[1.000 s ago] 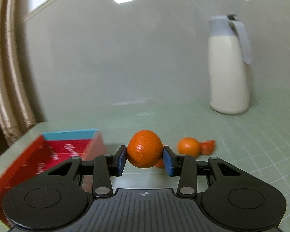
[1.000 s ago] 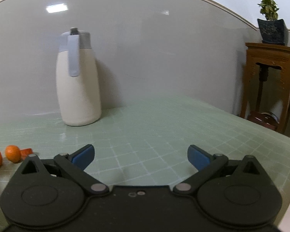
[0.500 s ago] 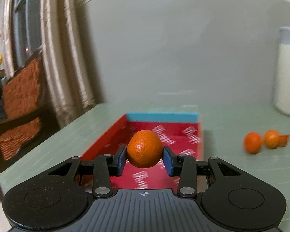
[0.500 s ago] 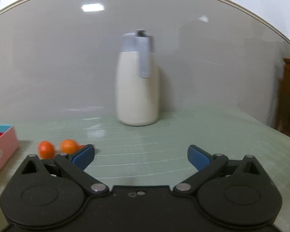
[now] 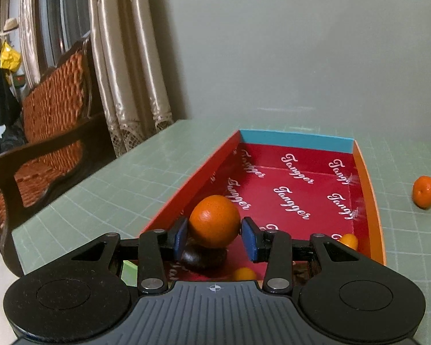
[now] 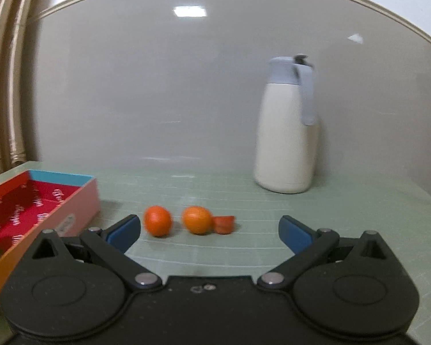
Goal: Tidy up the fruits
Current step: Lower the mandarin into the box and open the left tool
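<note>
Gripping a tangerine [image 5: 214, 220] between its blue pads, the left gripper [image 5: 214, 237] hovers over the near end of the red box [image 5: 369, 189] (some fruit already inside). Right gripper [image 6: 208, 231] gapes wide, holding nothing; two tangerines [image 6: 157, 220] sit on the table [image 6: 330, 210] ahead.

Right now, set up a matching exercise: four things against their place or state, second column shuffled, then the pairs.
1. left gripper
2. right gripper
3. jug
4. red box

A. stands upright by the wall
B. open, holding nothing
C. on the table, left of the loose oranges
D. shut on an orange

Pairs: 1-D, 2-B, 3-A, 4-C
</note>
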